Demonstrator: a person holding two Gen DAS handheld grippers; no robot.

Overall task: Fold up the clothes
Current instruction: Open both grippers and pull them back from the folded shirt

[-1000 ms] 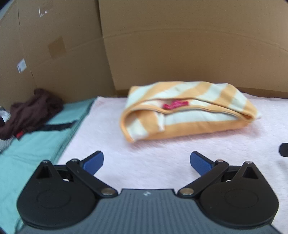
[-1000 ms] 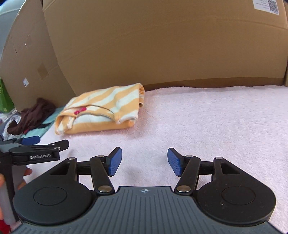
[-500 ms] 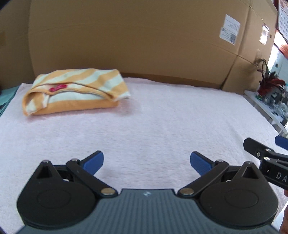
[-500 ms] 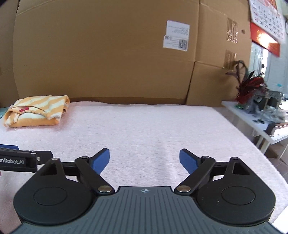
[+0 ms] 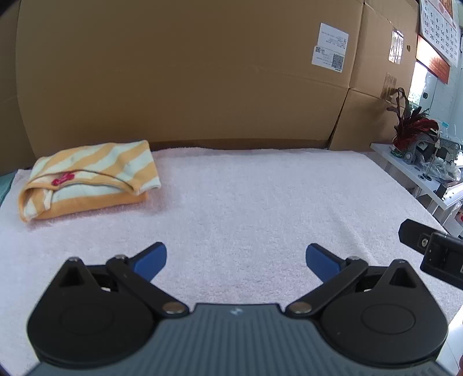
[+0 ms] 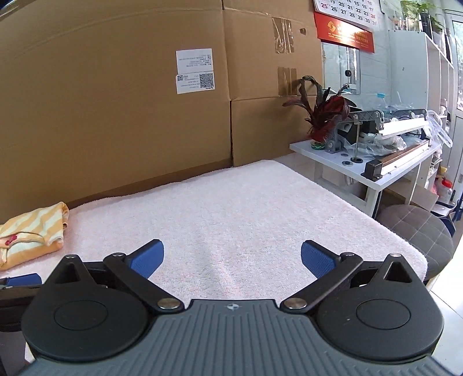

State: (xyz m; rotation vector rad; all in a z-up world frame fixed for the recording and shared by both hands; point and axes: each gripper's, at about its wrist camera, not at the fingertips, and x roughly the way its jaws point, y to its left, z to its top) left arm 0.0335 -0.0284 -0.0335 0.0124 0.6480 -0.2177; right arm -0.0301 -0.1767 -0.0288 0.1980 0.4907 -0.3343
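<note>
A folded orange-and-white striped garment [image 5: 86, 179] with a red label lies at the far left of the pink towel [image 5: 260, 202], by the cardboard wall. My left gripper [image 5: 235, 257] hangs open over bare towel, well to the right of and nearer than the garment, with nothing between its fingers. In the right wrist view the garment [image 6: 31, 231] sits at the left edge. My right gripper [image 6: 231, 256] is over the towel [image 6: 231, 208], its jaws opening wide and empty. Part of the right gripper [image 5: 431, 248] shows at the left view's right edge.
Tall cardboard boxes [image 6: 144, 101] wall off the back of the towel. Past the towel's right edge stand a white side table [image 6: 376, 167] with a red-leaved plant [image 6: 324, 115] and clutter, and a grey padded stool [image 6: 413, 231]. A calendar [image 6: 344, 20] hangs above.
Both grippers have drawn away from the garment and swung right, so it now sits far left in both views. The right jaws have spread wider. The brown clothes and teal cloth have left view.
</note>
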